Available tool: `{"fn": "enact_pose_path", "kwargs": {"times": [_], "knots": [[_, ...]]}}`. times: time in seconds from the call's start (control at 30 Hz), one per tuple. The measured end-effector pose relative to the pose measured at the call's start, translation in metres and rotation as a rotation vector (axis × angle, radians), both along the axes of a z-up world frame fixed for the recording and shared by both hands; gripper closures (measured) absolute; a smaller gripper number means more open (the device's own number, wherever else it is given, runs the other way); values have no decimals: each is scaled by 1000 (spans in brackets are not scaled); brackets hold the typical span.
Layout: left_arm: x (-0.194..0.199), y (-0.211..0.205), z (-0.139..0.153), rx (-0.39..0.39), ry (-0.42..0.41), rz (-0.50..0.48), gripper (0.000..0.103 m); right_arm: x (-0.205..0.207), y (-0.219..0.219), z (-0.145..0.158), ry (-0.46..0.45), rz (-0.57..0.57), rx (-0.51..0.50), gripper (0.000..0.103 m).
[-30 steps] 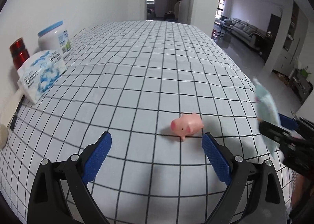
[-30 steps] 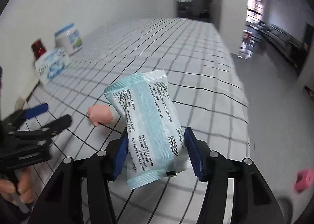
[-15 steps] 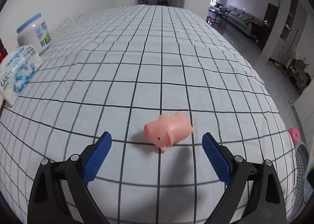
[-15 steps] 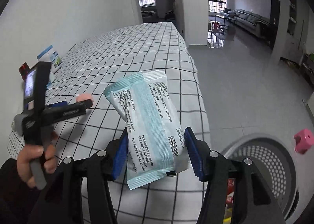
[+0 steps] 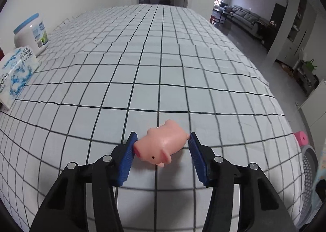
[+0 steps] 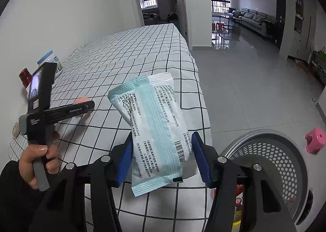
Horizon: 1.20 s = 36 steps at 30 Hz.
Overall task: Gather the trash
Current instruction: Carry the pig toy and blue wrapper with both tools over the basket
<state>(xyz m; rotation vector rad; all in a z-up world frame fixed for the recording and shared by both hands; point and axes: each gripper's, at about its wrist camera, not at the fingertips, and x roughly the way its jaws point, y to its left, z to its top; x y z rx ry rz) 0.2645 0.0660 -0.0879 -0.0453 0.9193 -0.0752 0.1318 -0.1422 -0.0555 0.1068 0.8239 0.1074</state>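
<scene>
A pink toy pig (image 5: 163, 144) lies on the checked tablecloth (image 5: 142, 69), near its front edge. My left gripper (image 5: 163, 138) is closing on it, and both blue pads touch the pig's ends. In the right wrist view a hand holds that left gripper (image 6: 81, 107) over the pig (image 6: 80, 99). My right gripper (image 6: 163, 139) is shut on a pale teal printed packet (image 6: 154, 126), held up past the table's corner. A grey mesh trash bin (image 6: 264, 136) stands on the floor just below and to the right of the packet.
A tissue pack (image 5: 14, 77) and a white jar with a blue lid (image 5: 30, 34) stand along the wall at the table's left. Beside them is a red can (image 6: 24, 75). A pink stool (image 6: 314, 142) sits on the floor by the bin. The table edge drops off at the right.
The left gripper came down to the pig and its jaws closed from wide apart onto it. The right gripper swung off the table toward the bin, still holding the packet.
</scene>
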Motion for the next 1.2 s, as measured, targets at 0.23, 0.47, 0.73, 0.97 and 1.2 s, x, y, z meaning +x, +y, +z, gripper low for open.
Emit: {"fn": "enact_pose_path", "kwargs": {"times": [0.23,0.47,0.73,0.97,1.2], "knots": [[-49,-27,27,16,-81,-52,52,-11,-11,-4,-10,-28,14,49],[-93,-75,46,32,-148,-151,52,-41,-35,-10,-40,-104,9,49],[-135,-144,51,32,-178,-312,52,-93,-87,-18,-72,-259,17,49],[-167,-204,46,5,-189,-433,52,-135,-135,-26,-69,-396,19,49],[-177,-247,26,16,-141,-518,52,-153,-164,-43,-28,-447,15,49]]}}
